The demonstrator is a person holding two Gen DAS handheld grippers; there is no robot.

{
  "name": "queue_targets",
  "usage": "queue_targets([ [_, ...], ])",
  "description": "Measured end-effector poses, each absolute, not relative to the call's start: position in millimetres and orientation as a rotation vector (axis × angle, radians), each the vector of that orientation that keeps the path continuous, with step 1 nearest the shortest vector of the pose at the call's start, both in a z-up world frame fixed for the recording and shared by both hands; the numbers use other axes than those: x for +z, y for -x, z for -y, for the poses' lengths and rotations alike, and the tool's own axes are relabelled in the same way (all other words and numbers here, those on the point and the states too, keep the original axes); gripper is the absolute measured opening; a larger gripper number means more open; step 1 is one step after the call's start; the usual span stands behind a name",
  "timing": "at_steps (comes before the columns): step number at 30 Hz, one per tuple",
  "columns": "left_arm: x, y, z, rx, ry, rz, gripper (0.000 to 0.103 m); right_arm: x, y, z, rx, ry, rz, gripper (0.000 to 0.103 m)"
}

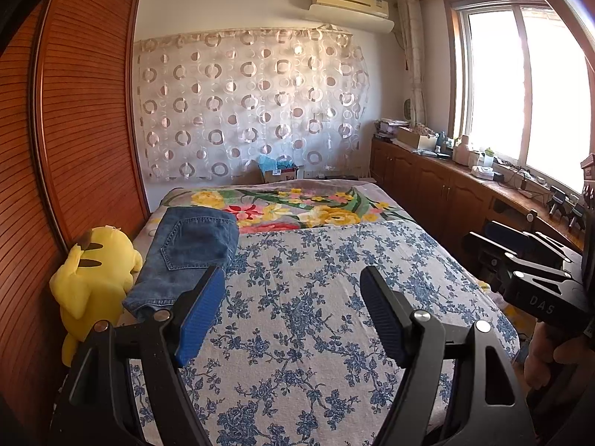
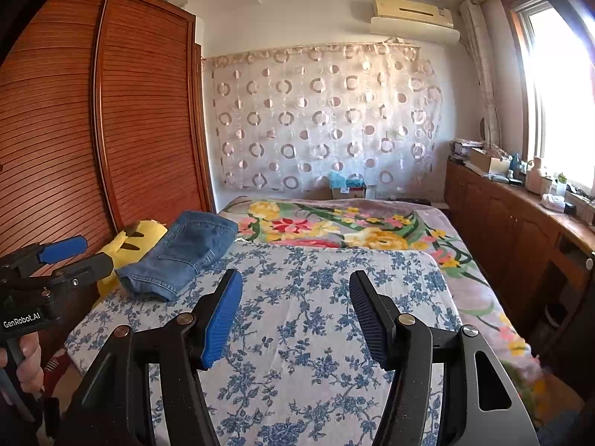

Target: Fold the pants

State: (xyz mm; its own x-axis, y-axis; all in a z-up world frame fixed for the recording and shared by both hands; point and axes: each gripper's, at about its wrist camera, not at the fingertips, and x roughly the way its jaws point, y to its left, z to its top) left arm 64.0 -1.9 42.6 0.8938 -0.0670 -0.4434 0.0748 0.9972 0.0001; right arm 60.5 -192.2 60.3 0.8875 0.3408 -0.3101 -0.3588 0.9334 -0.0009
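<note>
Blue denim pants (image 1: 186, 256) lie folded into a compact stack at the left side of the bed, a back pocket facing up; in the right wrist view the pants (image 2: 182, 254) sit left of centre. My left gripper (image 1: 292, 278) hovers over the blue-flowered sheet (image 1: 316, 316), open and empty, with the pants just beyond its left finger. My right gripper (image 2: 295, 282) is likewise open over the sheet (image 2: 316, 334), holding nothing. Each gripper shows at the edge of the other's view: the right gripper (image 1: 550, 256) and the left gripper (image 2: 70, 256).
A yellow plush toy (image 1: 93, 278) leans between the pants and a wooden slatted wardrobe (image 1: 81, 130). A floral blanket (image 1: 297, 204) covers the far half of the bed. Wooden cabinets (image 1: 446, 186) with clutter run under the window on the right. A hand (image 2: 26, 364) grips the left handle.
</note>
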Motion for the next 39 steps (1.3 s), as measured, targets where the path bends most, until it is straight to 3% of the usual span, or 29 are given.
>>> queue_targets([
  [39, 42.9, -61.7, -2.0, -0.075, -0.012, -0.454, 0.076, 60.7, -59.7, 191.9, 0.367, 0.055, -0.305, 0.062],
])
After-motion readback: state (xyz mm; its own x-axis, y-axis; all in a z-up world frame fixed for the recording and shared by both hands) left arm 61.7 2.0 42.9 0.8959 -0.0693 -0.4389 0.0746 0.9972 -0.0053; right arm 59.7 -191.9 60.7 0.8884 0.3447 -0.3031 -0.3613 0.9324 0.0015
